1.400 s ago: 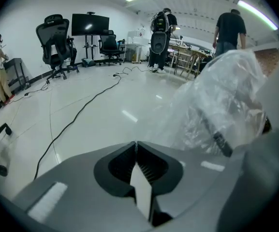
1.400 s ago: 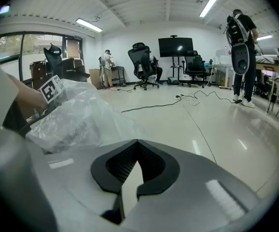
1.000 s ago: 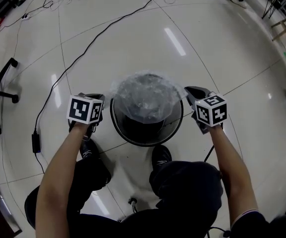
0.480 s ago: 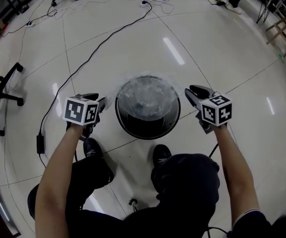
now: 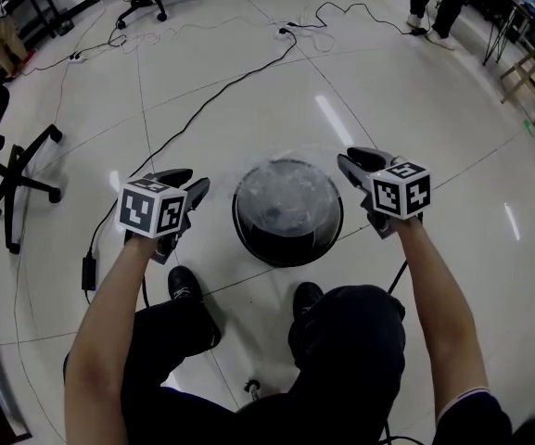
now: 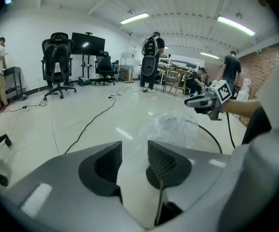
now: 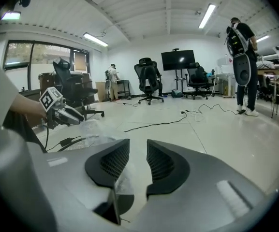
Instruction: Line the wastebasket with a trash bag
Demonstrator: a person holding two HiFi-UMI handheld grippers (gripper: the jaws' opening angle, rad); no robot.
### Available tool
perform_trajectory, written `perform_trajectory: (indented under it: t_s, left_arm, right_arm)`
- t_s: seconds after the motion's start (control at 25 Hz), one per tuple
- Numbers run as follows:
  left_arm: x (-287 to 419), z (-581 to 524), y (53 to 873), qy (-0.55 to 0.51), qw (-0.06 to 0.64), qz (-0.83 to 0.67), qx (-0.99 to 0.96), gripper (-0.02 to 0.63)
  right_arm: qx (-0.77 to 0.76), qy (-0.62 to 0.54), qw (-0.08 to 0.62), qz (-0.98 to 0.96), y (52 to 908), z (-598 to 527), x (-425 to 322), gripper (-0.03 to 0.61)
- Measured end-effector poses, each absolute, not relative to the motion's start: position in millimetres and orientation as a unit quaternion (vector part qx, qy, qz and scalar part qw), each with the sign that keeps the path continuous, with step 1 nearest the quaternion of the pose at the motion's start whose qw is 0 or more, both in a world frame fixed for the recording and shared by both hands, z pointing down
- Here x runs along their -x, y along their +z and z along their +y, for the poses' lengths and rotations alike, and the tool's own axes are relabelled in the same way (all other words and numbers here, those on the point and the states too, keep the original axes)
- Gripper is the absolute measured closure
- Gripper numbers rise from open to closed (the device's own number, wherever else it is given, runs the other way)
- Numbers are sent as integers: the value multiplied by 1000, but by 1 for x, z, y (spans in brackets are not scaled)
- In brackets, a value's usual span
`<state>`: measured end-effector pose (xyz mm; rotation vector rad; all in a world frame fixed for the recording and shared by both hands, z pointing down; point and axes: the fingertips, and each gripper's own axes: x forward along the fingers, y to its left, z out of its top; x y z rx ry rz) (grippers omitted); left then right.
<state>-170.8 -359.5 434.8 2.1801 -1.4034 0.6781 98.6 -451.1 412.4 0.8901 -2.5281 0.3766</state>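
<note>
A black mesh wastebasket (image 5: 287,241) stands on the floor between my feet, with a clear trash bag (image 5: 286,191) spread over its mouth. My left gripper (image 5: 185,180) hovers left of the rim and my right gripper (image 5: 352,162) right of it, both apart from the basket. Both pairs of jaws have just been opening. In the left gripper view the jaws (image 6: 134,151) stand open, with the bag (image 6: 174,127) ahead. In the right gripper view the jaws (image 7: 138,153) are open. A wisp of clear film (image 7: 116,187) lies low in that gap, not pinched.
A black cable (image 5: 202,100) runs across the tiled floor to a power brick (image 5: 89,272) at my left. A chair base (image 5: 21,170) lies far left, office chairs (image 7: 149,79) and standing people (image 6: 150,57) farther off. My shoes (image 5: 185,286) flank the basket.
Both grippers have risen away from the basket's rim and their jaws have opened. The head view has lifted, so the basket looks smaller. The bag now sits closer over the rim.
</note>
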Motion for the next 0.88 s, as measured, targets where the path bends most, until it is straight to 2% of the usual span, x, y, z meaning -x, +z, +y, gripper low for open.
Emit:
perform_trajectory:
  t_s: [0.24, 0.44, 0.48, 0.52, 0.88]
  left_arm:
    - [132, -383, 426, 224, 214, -472, -825, 405]
    - [97, -387, 449, 250, 221, -428, -840, 423]
    - [94, -387, 451, 257, 216, -423, -842, 495]
    - [92, -386, 450, 260, 208, -420, -844, 602]
    - [83, -339, 429, 291, 188, -357, -868, 601]
  right_arm:
    - [-269, 140, 243, -921, 424, -461, -55, 412]
    - [-222, 191, 280, -914, 457, -458, -43, 394]
    - [-213, 191, 293, -912, 462, -455, -43, 441]
    - [-207, 186, 300, -912, 463, -453, -43, 567]
    - [-194, 126, 263, -936, 419, -398, -67, 575]
